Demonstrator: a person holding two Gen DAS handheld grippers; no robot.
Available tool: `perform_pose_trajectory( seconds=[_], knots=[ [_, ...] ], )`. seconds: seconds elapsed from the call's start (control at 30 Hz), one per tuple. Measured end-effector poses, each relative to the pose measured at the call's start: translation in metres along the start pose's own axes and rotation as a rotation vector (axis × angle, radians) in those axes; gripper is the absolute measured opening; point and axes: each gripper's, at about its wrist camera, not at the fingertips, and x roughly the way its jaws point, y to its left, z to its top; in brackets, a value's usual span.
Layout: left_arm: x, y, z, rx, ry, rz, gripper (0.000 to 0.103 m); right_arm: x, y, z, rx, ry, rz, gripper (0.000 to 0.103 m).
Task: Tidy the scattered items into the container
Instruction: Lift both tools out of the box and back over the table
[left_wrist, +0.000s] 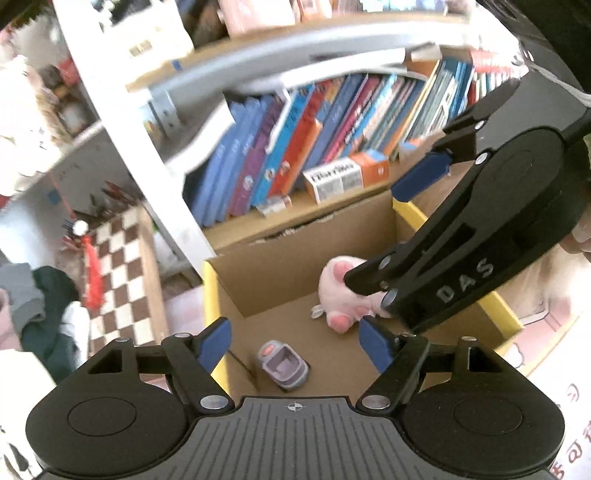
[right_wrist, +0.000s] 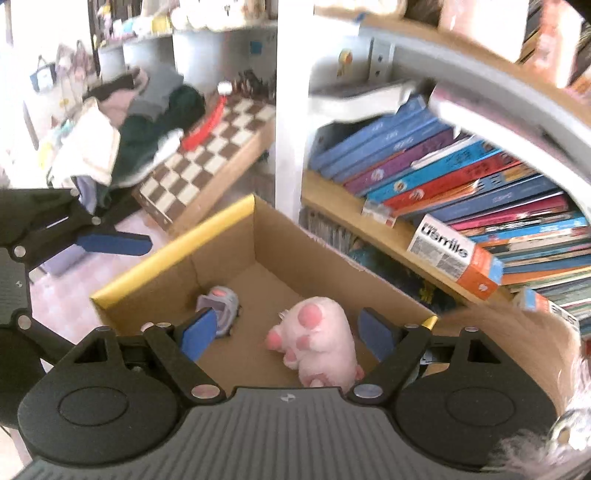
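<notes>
Right wrist view showed box (right_wrist: 221, 254) beside bookshelf (right_wrist: 373, 229), chessboard (right_wrist: 207, 158) behind; both grippers (right_wrist: 284, 336) (left_wrist: 295, 343) stood parted, holding nothing.

Both the left gripper (left_wrist: 295, 347) and right gripper (right_wrist: 286, 336) are black with blue finger pads (left_wrist: 214, 345), silver screws and ribbed grey bases

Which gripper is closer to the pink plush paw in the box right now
Right. The right gripper hangs open directly over the pink plush paw in the cardboard box. The left gripper, also open, sits nearer the small grey toy at the box's other end.
</notes>
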Motion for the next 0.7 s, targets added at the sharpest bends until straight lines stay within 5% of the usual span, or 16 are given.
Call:
perform_pose_trajectory(
  seconds=[0.27, 0.7],
  knots=[
    [-0.083, 0.007, -0.044, -0.143, -0.135, 0.030, 0.081, -0.073, 0.038, -0.030, 0.082, -0.131, -0.038, 0.085],
    [-0.168, 0.012, -0.119, -0.147, -0.208, 0.028, 0.087, -0.148, 0.111, -0.115, 0.186, -0.207, -0.163, 0.087]
  ],
)
